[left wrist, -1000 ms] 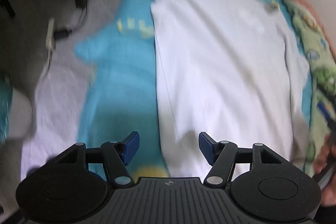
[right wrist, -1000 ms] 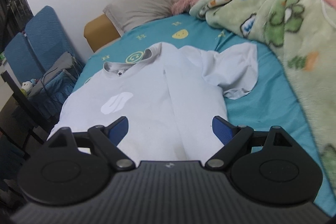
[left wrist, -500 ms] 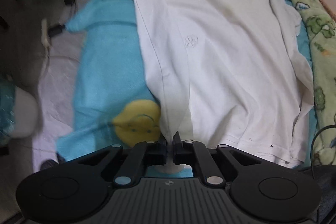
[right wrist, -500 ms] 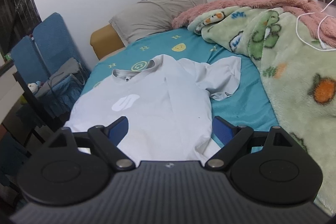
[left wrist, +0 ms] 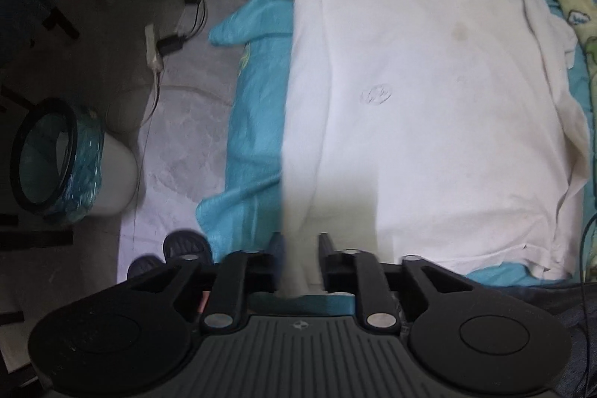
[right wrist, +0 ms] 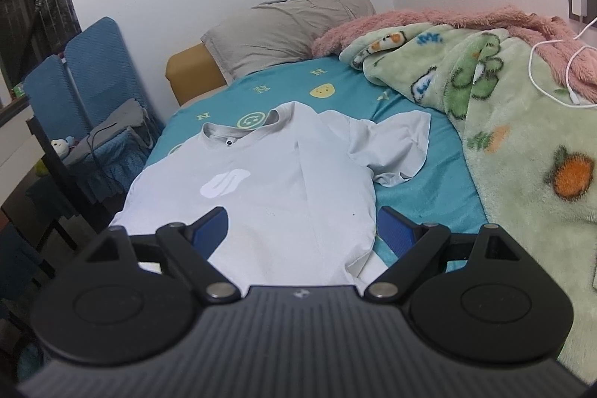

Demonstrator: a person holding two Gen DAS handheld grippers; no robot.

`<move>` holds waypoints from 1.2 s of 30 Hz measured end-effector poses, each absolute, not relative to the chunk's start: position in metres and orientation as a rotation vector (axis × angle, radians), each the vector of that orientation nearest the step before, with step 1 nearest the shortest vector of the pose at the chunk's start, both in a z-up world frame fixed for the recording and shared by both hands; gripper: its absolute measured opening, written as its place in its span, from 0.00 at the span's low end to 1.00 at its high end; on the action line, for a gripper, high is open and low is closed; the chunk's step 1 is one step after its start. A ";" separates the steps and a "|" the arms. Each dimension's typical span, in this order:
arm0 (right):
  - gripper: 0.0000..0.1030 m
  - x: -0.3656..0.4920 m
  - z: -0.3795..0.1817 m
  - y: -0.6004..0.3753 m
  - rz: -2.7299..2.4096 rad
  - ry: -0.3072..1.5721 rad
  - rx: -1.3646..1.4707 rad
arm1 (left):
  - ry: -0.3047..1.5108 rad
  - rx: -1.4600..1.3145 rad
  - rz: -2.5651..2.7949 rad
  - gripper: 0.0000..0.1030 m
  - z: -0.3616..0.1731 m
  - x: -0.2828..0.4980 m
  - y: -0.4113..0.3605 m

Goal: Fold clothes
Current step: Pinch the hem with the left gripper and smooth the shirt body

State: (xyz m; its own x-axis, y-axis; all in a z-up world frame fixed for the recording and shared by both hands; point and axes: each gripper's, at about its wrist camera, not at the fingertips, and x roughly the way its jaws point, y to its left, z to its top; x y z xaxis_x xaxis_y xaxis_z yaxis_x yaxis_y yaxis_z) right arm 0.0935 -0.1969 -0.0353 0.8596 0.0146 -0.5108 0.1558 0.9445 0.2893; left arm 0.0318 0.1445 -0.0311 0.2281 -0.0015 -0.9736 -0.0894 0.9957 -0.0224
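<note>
One white T-shirt [right wrist: 283, 189] lies flat on our bed [right wrist: 429, 196], long axis collar-to-hem, collar toward the pillow [right wrist: 287, 25]. Left gripper [left wrist: 298, 248] fingers opening around the hem corner; right gripper [right wrist: 302, 230] fingers spread, empty.

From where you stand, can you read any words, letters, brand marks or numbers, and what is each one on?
"H": printed several times on the teal bedsheet, beside smiley faces.
White logo on the shirt chest: a shape, no letters.
Small round mark on the shirt in the left wrist view: too blurred to read.
Small emblem on each gripper body: too small to read.
Green blanket: cartoon pictures; one blue scribble that cannot be read.
</note>
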 end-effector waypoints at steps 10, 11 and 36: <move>0.86 0.090 -0.027 -0.190 -0.063 0.493 0.294 | 0.921 -0.133 -0.010 0.81 0.011 0.071 0.086; 0.86 0.089 -0.026 -0.189 -0.063 0.487 0.284 | 0.887 -0.135 -0.013 0.83 0.013 0.077 0.078; 0.90 0.254 -0.182 -0.333 -0.095 0.503 1.461 | 0.808 -0.253 -0.009 0.89 -0.079 0.114 0.083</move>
